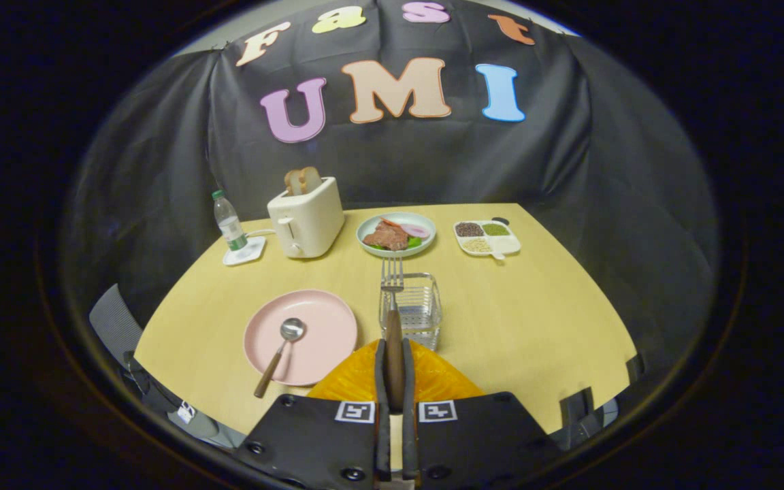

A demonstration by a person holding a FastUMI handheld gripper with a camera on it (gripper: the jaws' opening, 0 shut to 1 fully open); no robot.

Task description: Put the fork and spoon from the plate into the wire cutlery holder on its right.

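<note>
Gripper view: jaws clamp the fork (pixel 393 299) by its handle, tines forward above the wire cutlery holder (pixel 411 309), likely for lowering in; the spoon (pixel 281 354) waits on the plate (pixel 324 333).

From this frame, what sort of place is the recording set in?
Likely a staged dining or kitchen table in a booth: a toaster with bread, a plate of food, and the gripper holding a fork over a wire cutlery holder.

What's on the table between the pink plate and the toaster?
Nothing: in the gripper view, bare tabletop separates the pink plate from the toaster. The gripper holds the fork.
</note>
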